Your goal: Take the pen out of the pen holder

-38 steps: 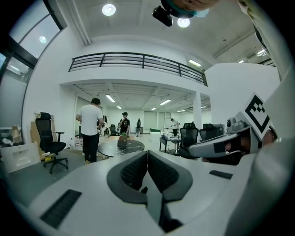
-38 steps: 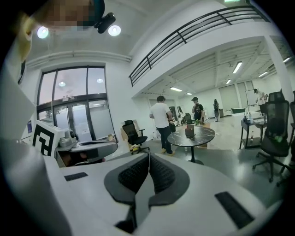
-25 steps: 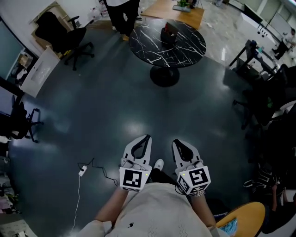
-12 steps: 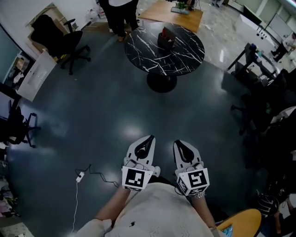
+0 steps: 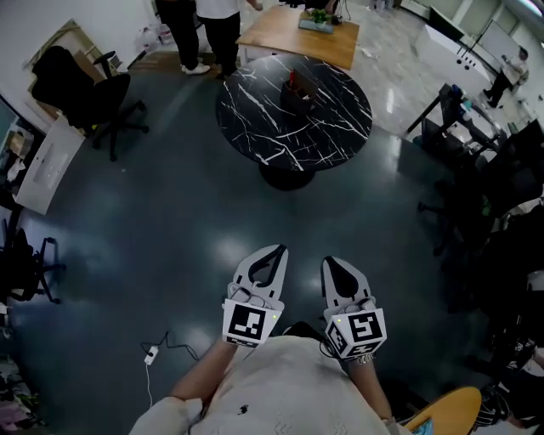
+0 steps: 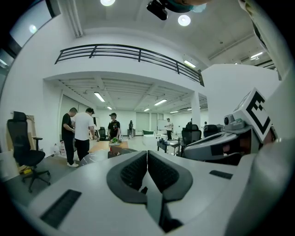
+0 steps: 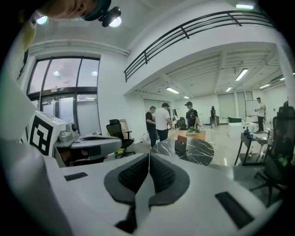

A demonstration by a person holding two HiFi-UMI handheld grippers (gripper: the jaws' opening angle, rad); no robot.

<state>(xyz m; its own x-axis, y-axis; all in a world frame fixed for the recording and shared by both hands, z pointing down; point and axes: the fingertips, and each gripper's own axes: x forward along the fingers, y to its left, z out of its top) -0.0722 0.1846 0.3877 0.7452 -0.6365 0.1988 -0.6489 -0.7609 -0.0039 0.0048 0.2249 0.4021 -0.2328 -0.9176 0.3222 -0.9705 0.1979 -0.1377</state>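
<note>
A dark pen holder point(image 5: 299, 88) with a red pen point(image 5: 291, 78) standing in it sits on a round black marble table point(image 5: 280, 127), far ahead across the floor. The right gripper view shows the same pen holder point(image 7: 181, 143) and table point(image 7: 196, 150) at a distance. My left gripper point(image 5: 274, 250) and right gripper point(image 5: 330, 261) are held side by side close to my body, well short of the table. Both are shut with nothing between the jaws, as the left gripper point(image 6: 147, 152) and right gripper point(image 7: 149, 155) show in their own views.
Dark floor lies between me and the table. Two people point(image 5: 204, 25) stand beyond it beside a wooden table point(image 5: 299, 34). A black office chair point(image 5: 89, 85) is at the left, desks and chairs point(image 5: 476, 144) at the right, and a cable point(image 5: 161, 350) lies on the floor.
The marble table and pen holder have come nearer and lower in the head view as I walk forward. Both grippers stay shut in the same pose.
</note>
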